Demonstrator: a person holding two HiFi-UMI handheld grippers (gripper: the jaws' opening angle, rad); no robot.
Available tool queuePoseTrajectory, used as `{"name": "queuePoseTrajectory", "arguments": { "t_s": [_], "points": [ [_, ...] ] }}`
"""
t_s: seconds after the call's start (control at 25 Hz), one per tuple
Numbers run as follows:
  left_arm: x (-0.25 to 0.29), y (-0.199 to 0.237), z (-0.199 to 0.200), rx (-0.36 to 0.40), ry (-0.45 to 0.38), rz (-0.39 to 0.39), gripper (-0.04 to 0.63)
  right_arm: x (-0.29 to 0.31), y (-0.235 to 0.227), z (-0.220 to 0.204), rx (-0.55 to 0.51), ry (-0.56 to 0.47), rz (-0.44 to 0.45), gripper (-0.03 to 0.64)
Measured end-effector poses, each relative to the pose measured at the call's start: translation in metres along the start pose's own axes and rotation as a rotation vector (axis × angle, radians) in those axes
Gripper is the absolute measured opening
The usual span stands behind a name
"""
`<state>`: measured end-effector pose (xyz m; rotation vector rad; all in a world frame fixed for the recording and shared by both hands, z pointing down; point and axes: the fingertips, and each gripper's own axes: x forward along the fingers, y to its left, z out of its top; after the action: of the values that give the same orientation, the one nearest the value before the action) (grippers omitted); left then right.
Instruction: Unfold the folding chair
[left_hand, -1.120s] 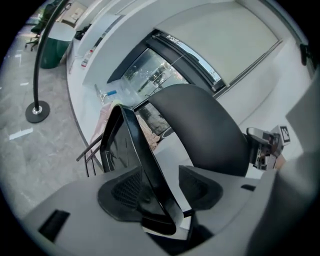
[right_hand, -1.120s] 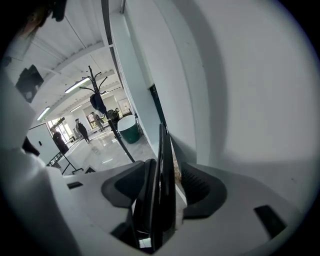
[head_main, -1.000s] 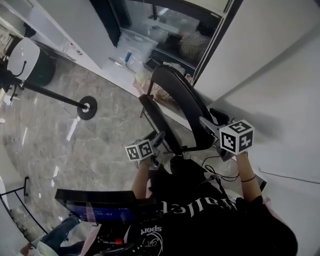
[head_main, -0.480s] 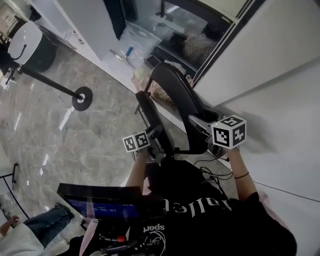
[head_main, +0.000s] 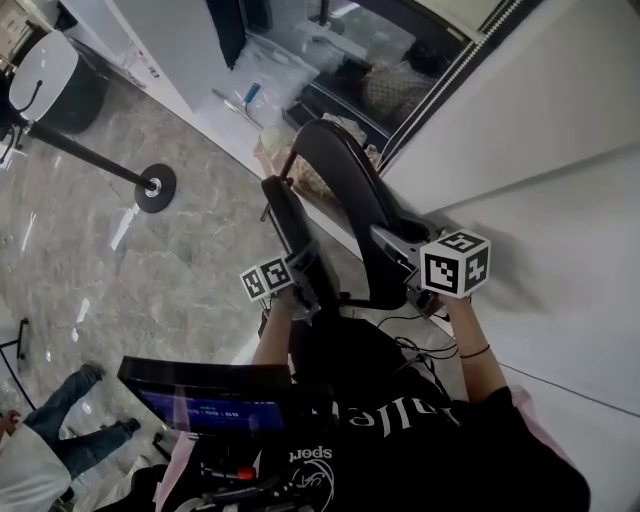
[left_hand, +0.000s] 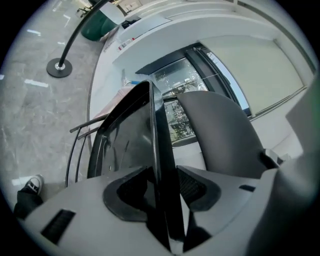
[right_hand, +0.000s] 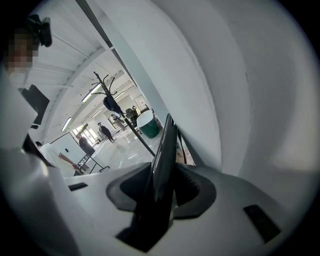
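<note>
Closing just now, left gripper (head_main: 303, 265) pinches the chair (head_main: 345, 175) seat (left_hand: 159, 150), right gripper (head_main: 397, 250) its back (right_hand: 165, 155); wall (head_main: 540, 120) just beside, stand (head_main: 152, 187) well apart.

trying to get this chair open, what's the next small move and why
Probably swing the seat away from the backrest. The left hand-held gripper has just been closing on the seat edge, the right hand-held gripper on the backrest edge, and the two parts lie close together.

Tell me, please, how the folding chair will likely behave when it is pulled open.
The folding chair probably stays stiff: its panels look thin and hard. Glossy edges may slip. Standing folded and narrow on the smooth floor, it could tip.
</note>
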<state>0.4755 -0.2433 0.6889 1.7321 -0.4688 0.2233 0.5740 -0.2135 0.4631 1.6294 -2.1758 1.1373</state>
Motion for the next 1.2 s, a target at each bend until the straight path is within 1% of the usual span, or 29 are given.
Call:
{"name": "queuePoseTrajectory", "arguments": {
  "t_s": [0.08, 0.2, 0.28, 0.36, 0.44, 0.56, 0.76, 1.04, 1.2],
  "points": [
    [0.000, 0.000, 0.001, -0.002, -0.018, -0.006, 0.180, 0.001, -0.001, 0.001, -0.010, -0.001, 0.006, 0.135],
    [-0.004, -0.004, 0.000, 0.047, -0.022, -0.028, 0.167, 0.000, 0.000, 0.000, -0.006, -0.008, 0.034, 0.135],
    [-0.008, -0.007, -0.001, 0.069, -0.016, -0.048, 0.152, -0.002, 0.002, 0.002, 0.024, -0.025, 0.061, 0.135],
    [-0.012, -0.009, 0.000, 0.065, -0.014, -0.070, 0.131, -0.002, 0.004, 0.004, 0.068, -0.052, 0.084, 0.129],
    [-0.016, -0.010, 0.001, 0.034, -0.016, -0.091, 0.108, -0.002, 0.009, 0.004, 0.084, -0.067, 0.089, 0.126],
    [-0.029, -0.003, 0.003, -0.029, -0.030, -0.103, 0.098, 0.005, 0.027, 0.000, 0.071, -0.057, 0.102, 0.126],
    [-0.065, 0.017, 0.011, -0.101, -0.088, -0.105, 0.092, 0.025, 0.068, -0.005, 0.062, -0.038, 0.136, 0.126],
    [-0.126, 0.050, 0.015, -0.212, -0.155, -0.118, 0.092, 0.059, 0.146, -0.020, -0.011, 0.019, 0.159, 0.126],
    [-0.179, 0.071, 0.020, -0.236, -0.201, -0.131, 0.092, 0.086, 0.205, -0.027, -0.063, 0.055, 0.186, 0.126]
  ]
}}
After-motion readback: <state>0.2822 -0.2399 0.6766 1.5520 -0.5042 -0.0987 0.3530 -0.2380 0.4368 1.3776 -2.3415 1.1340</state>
